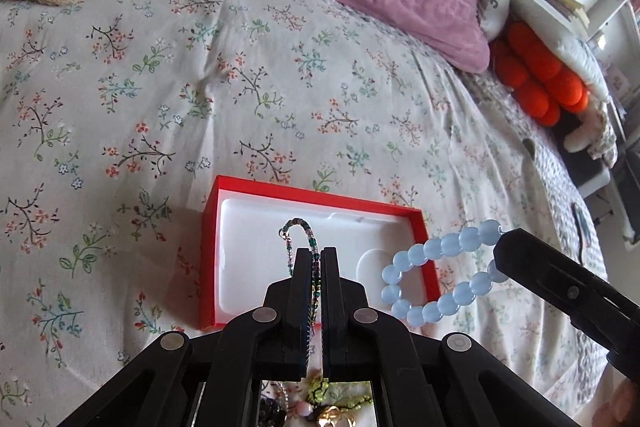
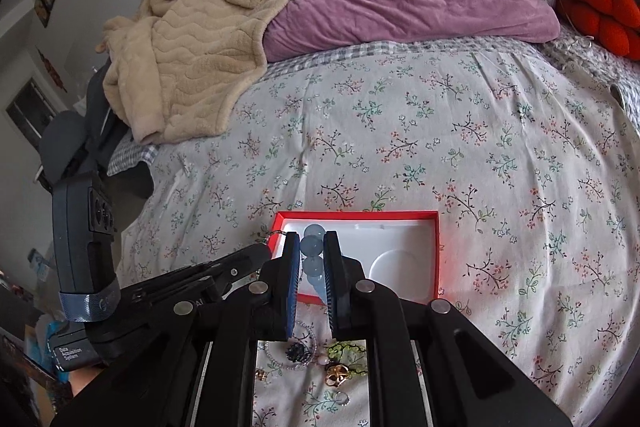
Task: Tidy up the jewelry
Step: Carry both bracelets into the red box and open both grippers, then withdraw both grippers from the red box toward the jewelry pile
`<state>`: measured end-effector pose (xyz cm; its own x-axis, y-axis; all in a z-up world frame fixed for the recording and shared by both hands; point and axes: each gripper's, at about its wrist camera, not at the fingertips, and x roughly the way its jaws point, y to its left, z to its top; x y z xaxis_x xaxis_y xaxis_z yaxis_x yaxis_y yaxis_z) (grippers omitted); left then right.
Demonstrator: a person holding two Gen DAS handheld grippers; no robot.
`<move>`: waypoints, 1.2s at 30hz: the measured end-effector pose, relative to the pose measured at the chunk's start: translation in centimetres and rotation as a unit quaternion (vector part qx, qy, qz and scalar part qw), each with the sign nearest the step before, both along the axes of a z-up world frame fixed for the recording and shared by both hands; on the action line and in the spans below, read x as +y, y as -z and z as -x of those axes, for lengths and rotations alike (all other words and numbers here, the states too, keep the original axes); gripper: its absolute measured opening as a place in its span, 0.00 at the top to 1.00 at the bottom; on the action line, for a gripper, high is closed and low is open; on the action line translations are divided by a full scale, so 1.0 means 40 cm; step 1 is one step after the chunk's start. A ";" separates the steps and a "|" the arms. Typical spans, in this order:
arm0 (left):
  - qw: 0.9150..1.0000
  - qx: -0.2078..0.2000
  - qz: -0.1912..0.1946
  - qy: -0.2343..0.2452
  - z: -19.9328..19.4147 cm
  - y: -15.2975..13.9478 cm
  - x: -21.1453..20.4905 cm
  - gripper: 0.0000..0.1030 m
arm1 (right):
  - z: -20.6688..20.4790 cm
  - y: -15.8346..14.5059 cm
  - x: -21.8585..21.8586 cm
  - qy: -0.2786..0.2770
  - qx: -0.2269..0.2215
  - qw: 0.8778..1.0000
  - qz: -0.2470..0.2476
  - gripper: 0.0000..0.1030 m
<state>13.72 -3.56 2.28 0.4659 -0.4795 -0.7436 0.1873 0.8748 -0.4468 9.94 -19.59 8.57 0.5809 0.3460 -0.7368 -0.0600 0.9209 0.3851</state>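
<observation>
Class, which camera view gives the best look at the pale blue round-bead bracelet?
The left wrist view: the pale blue round-bead bracelet shows as a full loop hanging from the right claw. The right wrist view shows only a few beads, seen between the claw's fingers.

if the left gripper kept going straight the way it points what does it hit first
Probably the white tray inside the red box: the left gripper, shut on the thin beaded chain, aims into it. Depth is unclear.
</observation>
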 end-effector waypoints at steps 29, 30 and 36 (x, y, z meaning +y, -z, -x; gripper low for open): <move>0.987 -0.028 -0.159 0.002 -0.027 0.072 -0.058 1.00 | -0.078 0.167 -0.082 0.055 0.053 0.994 0.072 0.87; 0.987 -0.030 -0.160 0.004 -0.024 0.068 -0.060 1.00 | -0.077 0.163 -0.087 0.057 0.053 0.994 0.072 0.86; 0.981 -0.043 -0.190 0.018 0.011 0.044 -0.066 0.69 | -0.046 0.124 -0.110 0.059 0.043 0.995 0.064 0.54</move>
<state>13.29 -6.18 0.51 0.5222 -0.1920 -0.8310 0.2435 0.9673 -0.0705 11.76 -23.98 3.63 0.5446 0.1789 -0.8194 0.0791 0.9617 0.2625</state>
